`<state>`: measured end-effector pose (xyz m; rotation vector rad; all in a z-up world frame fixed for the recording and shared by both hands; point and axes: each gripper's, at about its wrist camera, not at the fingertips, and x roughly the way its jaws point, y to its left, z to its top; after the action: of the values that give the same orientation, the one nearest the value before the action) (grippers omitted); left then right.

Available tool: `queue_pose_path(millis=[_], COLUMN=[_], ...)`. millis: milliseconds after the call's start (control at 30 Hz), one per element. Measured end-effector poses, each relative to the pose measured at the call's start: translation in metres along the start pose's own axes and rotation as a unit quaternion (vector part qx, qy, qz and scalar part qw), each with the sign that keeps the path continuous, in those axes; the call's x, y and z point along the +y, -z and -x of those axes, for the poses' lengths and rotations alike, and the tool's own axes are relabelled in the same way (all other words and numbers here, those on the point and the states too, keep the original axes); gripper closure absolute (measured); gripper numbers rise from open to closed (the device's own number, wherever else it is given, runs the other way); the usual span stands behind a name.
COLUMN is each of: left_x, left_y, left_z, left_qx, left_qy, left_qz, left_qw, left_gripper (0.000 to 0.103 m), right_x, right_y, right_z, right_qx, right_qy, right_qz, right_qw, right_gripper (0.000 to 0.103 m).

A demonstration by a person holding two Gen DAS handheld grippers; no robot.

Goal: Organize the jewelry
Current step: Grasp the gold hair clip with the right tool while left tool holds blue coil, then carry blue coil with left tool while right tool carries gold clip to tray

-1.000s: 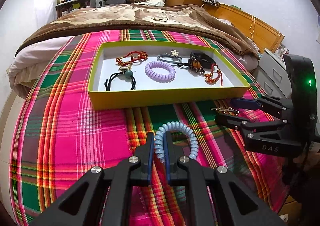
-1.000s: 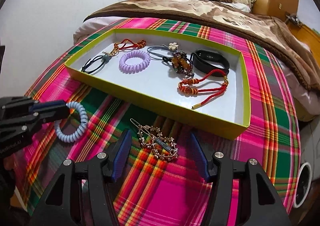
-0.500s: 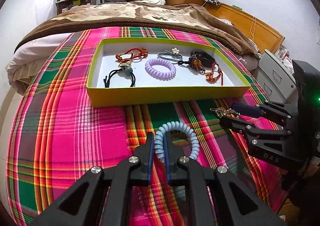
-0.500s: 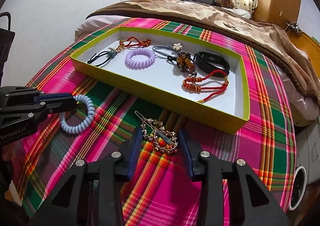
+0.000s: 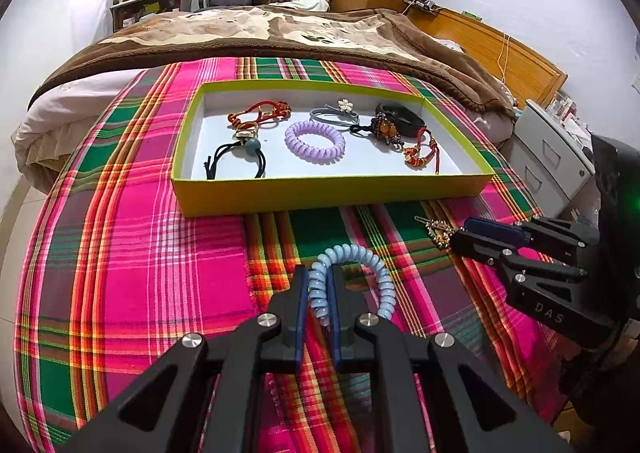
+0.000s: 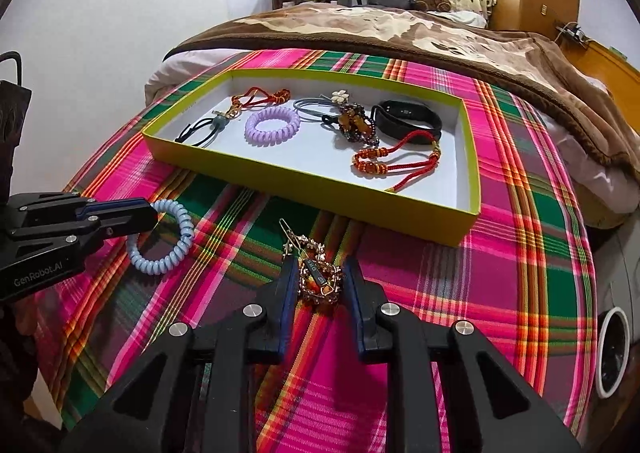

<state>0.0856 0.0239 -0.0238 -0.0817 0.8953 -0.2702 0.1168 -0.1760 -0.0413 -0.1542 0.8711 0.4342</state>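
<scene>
Hairpin (image 6: 318,279) between closing tool (image 6: 320,285) fingers

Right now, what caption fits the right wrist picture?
Right tongs closing around gold hair clip before the yellow tray.

A: What colours is the cloth (image 5: 120,253)?
B: Plaid: pink, green, orange. The tray (image 5: 320,193) is lime outside, white inside.
A: The coils?
B: One (image 5: 368,273) pale blue, one (image 5: 315,141) lilac. The blanket (image 6: 400,29) is brown and cream.
</scene>
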Motion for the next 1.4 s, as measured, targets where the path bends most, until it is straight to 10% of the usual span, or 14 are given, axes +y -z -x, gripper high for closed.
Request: queue_pose_path(millis=[1400], left_x=[0.000], left_y=[-0.068], left_z=[0.018], left_qx=[-0.046], left_qy=[0.001], left_qz=[-0.012], left_qw=[0.9989], left_gripper=[0.093], right_x=[-0.020], right_y=[-0.046], right_z=[0.049], right_qx=[-0.097], right_qy=[-0.013], right_qz=[-0.039], right_qw=[0.994], right_gripper=[0.087])
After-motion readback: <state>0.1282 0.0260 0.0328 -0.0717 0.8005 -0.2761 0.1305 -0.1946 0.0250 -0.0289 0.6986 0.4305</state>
